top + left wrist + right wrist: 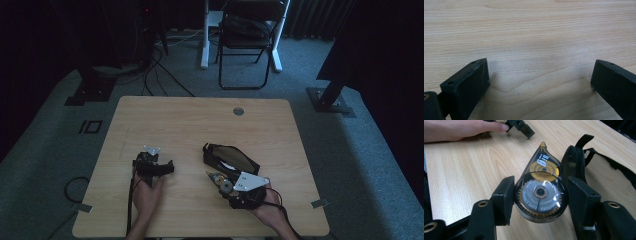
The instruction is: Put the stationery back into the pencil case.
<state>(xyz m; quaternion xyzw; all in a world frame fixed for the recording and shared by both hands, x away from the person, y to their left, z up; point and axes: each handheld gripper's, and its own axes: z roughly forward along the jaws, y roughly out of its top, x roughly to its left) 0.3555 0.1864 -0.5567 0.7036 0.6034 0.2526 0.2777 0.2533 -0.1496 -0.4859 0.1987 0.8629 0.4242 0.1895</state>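
**Keeping the correction tape steady beside the pouch**

Your right tool (540,200) is gripping the correction tape dispenser (541,192) across its round body, jaws pressed to both flanks, with its pointed tip aiming away from you. It is sitting just beside the open black pouch (231,158), low over the counter (200,120). Judging from this, you are moving the dispenser to or from the pouch; keep the squeeze even, since the smooth rounded shell looks likely to slip out forward. Your left tool (539,82) is resting with jaws wide and nothing between them; your left hand (148,196) is lying on the counter, well apart from the pouch.
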